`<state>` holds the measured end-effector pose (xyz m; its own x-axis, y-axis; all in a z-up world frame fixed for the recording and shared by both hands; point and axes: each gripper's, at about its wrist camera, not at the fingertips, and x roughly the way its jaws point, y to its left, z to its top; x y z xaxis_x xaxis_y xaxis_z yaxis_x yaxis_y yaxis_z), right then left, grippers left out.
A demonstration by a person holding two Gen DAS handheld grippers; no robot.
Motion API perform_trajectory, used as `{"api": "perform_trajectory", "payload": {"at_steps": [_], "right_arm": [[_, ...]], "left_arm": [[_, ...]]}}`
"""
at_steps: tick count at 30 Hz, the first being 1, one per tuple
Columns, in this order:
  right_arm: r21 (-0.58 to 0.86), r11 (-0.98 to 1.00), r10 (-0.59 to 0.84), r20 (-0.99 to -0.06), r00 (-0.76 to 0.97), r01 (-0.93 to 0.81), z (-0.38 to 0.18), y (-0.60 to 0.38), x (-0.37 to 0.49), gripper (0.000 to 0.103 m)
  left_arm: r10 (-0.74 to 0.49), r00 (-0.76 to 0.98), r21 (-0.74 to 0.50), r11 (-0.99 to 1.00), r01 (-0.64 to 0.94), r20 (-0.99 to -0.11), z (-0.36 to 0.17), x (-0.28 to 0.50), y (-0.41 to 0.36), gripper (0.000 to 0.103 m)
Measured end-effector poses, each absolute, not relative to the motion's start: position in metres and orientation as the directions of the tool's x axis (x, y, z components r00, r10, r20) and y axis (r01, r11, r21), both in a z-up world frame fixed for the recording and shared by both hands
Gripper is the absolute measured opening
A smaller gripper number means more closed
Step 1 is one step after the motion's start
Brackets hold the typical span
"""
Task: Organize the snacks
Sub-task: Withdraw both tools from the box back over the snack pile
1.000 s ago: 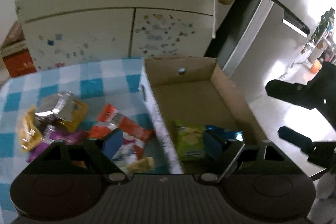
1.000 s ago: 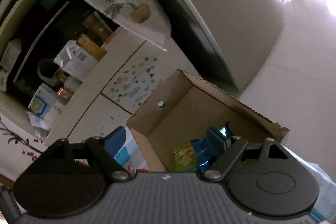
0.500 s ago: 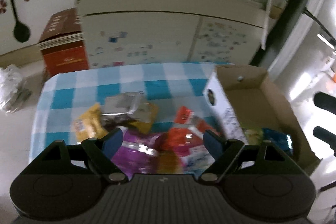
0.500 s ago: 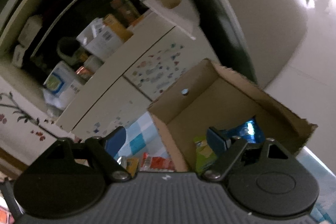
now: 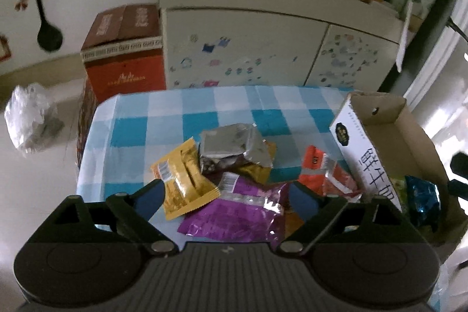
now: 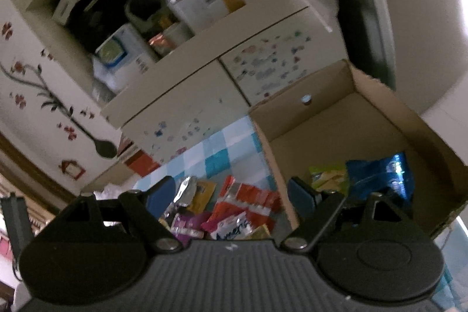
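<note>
A pile of snack packets lies on the blue-checked cloth (image 5: 163, 130): a yellow packet (image 5: 182, 176), a silver packet (image 5: 231, 144), a purple packet (image 5: 234, 212) and a red packet (image 5: 327, 174). My left gripper (image 5: 226, 196) hovers over the yellow and purple packets, its jaws opening and pressing on nothing. To the right stands a cardboard box (image 5: 392, 119) holding a green packet (image 6: 329, 176) and a blue packet (image 6: 383, 174). My right gripper (image 6: 231, 195) is open and empty above the box's near wall, with the red packet (image 6: 248, 198) below it.
A cream cabinet (image 5: 248, 48) with stickers and cluttered shelves stands behind the table. A red-brown carton (image 5: 122, 51) sits left of it, a plastic bag (image 5: 29, 119) on the floor. The other gripper's dark fingers (image 5: 459, 163) show at the right edge.
The left gripper swung left from over the box to over the snack pile and its jaws widened. The right gripper rolled and its view shifted left, bringing the pile into sight.
</note>
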<state>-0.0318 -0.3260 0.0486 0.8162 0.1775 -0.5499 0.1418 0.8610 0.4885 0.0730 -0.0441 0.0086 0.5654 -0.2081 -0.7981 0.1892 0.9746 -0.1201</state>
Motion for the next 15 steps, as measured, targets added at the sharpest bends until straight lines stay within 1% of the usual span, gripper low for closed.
{"api": "perform_trajectory", "payload": {"at_steps": [5, 10, 15], "right_arm": [[0.446, 0.891, 0.206, -0.562, 0.801, 0.084, 0.038, -0.306, -0.031, 0.084], [0.392, 0.919, 0.217, -0.602, 0.768, 0.047, 0.021, -0.285, -0.032, 0.084], [0.342, 0.939, 0.204, -0.64, 0.74, 0.037, 0.004, -0.269, -0.031, 0.084]], "left_arm": [[-0.225, 0.537, -0.158, 0.973, 0.168, -0.813, -0.01, 0.078, -0.036, 0.095], [-0.243, 0.532, -0.193, 0.97, 0.149, -0.811, -0.015, 0.088, -0.037, 0.095], [-0.233, 0.538, -0.188, 0.972, 0.139, -0.81, -0.02, 0.098, -0.045, 0.096]]}}
